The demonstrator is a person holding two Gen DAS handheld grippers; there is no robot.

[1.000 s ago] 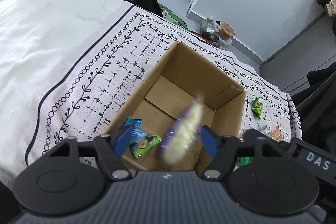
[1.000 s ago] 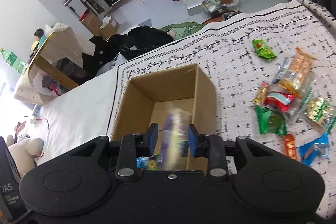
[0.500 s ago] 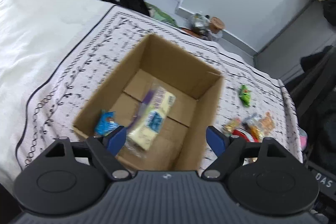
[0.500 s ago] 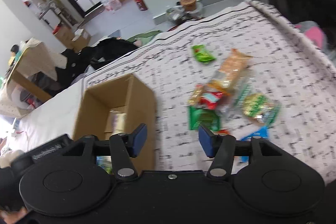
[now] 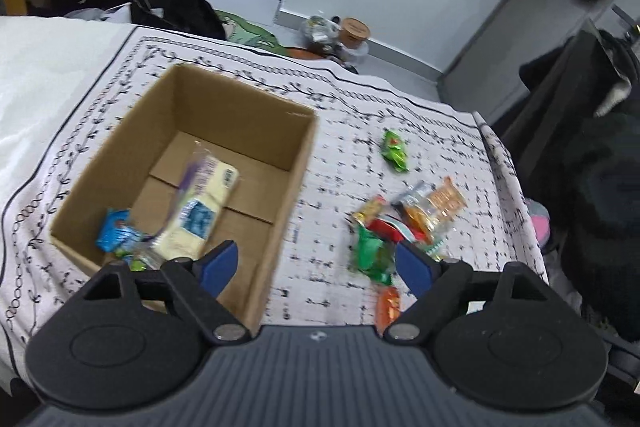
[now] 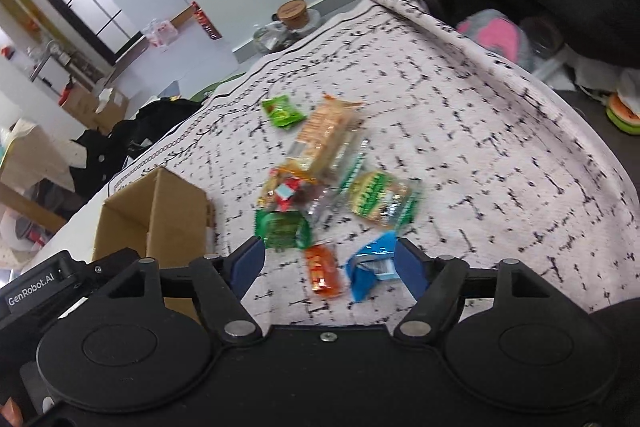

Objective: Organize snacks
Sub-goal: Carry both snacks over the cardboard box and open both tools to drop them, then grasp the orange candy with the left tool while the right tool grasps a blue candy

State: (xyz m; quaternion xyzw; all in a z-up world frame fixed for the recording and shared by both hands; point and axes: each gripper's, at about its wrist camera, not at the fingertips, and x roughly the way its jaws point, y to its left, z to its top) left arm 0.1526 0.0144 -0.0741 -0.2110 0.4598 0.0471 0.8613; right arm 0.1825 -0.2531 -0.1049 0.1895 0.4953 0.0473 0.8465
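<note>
Snacks lie in a loose heap on the patterned cloth that covers the bed, toward its right edge, beside the open box. One green packet lies apart from the heap, nearer the far edge. At the near edge of the heap are an orange packet and a blue packet, just beside each other.

Box contents: a long pale yellow pack lies flat across the floor of the box; a small blue packet lies in the near left corner, touching the yellow pack's near end.

Left gripper: jaws spread wide, holding nothing, above the box's right wall. Right gripper: jaws spread wide, holding nothing, above the near edge of the heap.
</note>
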